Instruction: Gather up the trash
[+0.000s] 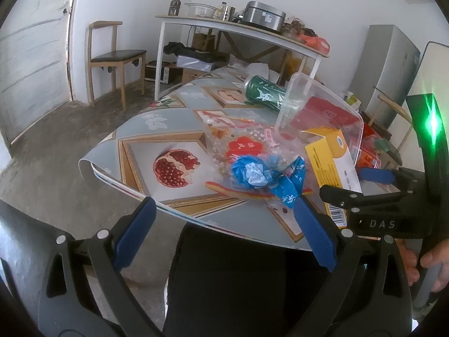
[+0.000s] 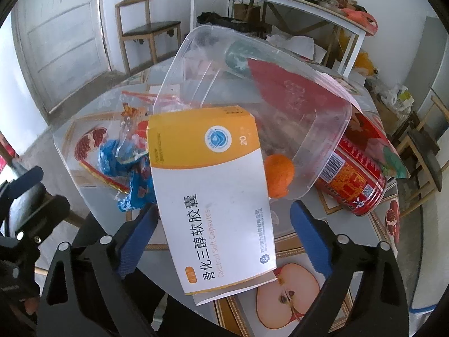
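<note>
Trash lies on a fruit-patterned table point(image 1: 174, 137). A crumpled blue wrapper point(image 1: 263, 174) point(image 2: 112, 157) lies on a clear printed bag point(image 1: 241, 143). A yellow and white medicine box point(image 2: 213, 196) point(image 1: 334, 163) leans on a tipped clear plastic container point(image 2: 252, 98) point(image 1: 314, 106). A red can point(image 2: 353, 177), an orange fruit point(image 2: 279, 175) and a green cup point(image 1: 266, 92) lie by the container. My left gripper point(image 1: 224, 207) is open at the table's near edge, its right finger beside the blue wrapper. My right gripper point(image 2: 224, 221) is open, its fingers on either side of the box's near end.
A wooden chair point(image 1: 112, 56) stands by a door on the left. A white side table point(image 1: 241, 36) with pots and jars stands behind, boxes under it. A grey fridge point(image 1: 387, 75) is at the right. A dark chair back point(image 1: 238, 280) sits below the table edge.
</note>
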Motion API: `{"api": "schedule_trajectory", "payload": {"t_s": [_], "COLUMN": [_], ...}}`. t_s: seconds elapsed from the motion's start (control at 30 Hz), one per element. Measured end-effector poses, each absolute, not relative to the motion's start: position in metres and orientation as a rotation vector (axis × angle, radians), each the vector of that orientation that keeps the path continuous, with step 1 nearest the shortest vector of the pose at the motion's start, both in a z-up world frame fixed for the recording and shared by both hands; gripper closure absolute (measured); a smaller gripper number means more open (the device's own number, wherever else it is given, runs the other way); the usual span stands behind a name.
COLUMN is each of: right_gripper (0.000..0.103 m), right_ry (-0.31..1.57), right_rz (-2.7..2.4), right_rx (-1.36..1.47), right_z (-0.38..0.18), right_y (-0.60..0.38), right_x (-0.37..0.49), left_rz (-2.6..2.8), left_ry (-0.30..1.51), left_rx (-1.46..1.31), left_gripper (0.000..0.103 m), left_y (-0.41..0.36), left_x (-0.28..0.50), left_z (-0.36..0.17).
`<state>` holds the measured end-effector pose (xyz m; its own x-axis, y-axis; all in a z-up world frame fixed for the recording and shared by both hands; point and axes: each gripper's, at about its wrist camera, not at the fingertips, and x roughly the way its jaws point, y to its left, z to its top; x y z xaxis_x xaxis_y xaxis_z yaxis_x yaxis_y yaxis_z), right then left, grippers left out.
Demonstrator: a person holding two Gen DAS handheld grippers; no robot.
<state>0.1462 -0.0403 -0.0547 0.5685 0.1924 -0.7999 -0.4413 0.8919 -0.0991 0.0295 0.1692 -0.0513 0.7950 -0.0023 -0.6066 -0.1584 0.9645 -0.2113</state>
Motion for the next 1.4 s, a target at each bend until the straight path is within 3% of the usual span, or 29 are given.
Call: {"api": "schedule_trajectory", "payload": {"t_s": [0.3,1.4], "right_gripper": [0.031,0.034], "right_ry": [0.911,0.841], "right_rz": [0.35,0.353], "right_rx": [-0.312,-0.313], "right_z": [-0.052,-0.03], "right_y": [-0.039,-0.056], "right_x": [0.145,0.121], "left_rz": [0.072,0.058], "left_ry": [0.639,0.646], "left_rx": [-0.292,-0.304], "left_gripper": [0.009,0.009], "left_y": [0.173,0.17], "left_x": [0.03,0.028], "left_z": [-0.05,-0.052]}}
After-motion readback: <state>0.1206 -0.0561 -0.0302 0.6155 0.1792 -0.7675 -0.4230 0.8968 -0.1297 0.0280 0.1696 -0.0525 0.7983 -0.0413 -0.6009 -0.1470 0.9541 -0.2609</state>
